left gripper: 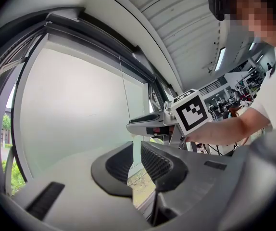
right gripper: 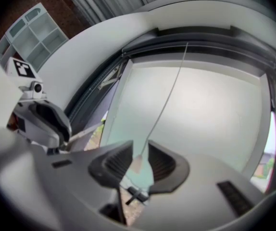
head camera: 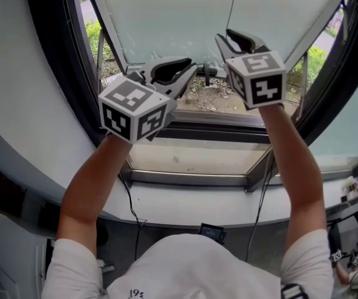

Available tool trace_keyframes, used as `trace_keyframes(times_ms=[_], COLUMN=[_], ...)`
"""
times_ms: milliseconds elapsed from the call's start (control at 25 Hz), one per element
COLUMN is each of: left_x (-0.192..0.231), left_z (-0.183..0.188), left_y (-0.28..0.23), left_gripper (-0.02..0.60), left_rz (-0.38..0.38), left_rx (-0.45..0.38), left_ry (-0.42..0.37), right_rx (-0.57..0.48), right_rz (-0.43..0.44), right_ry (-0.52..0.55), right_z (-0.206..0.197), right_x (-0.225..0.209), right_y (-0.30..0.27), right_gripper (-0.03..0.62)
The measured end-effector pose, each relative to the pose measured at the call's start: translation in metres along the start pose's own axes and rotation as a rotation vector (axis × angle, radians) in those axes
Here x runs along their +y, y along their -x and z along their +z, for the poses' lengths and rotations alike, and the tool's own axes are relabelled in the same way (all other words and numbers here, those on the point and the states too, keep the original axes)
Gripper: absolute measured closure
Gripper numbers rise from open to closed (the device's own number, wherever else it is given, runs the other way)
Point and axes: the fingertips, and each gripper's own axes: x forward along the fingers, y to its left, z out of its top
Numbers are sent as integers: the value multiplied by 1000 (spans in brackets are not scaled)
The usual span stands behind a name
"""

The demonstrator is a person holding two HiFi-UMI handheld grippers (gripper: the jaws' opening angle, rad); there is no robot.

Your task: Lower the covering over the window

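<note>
Both bare forearms (head camera: 98,173) are stretched up toward the pale translucent roller blind (head camera: 166,11), which is drawn far down the dark-framed window (head camera: 54,73). In front of the blind, the right gripper (right gripper: 139,150) is held apart around the tip of the thin white pull cord (right gripper: 169,90). Beside it, the left gripper (left gripper: 134,150) is narrowed to an empty slit.

Daylight pours through the blind (head camera: 179,11), bright and washed out. My gripper views bend hard at the dark edges, and the right one is blurred.
</note>
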Motion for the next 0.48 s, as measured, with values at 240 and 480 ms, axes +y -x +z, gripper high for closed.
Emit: trace_keyframes(times_ms=[240, 480], left_x=[0, -2], left_z=[-6, -3], left_y=[2, 4], left_gripper=[529, 529], left_rz=[-1, -8], left_rx=[10, 10], left_ry=[-7, -21], right_rx=[6, 8], right_rz=[-8, -20], right_ry=[-6, -2], right_z=[0, 6], right_x=[-2, -3], right_y=[-3, -2], right_gripper=[490, 549])
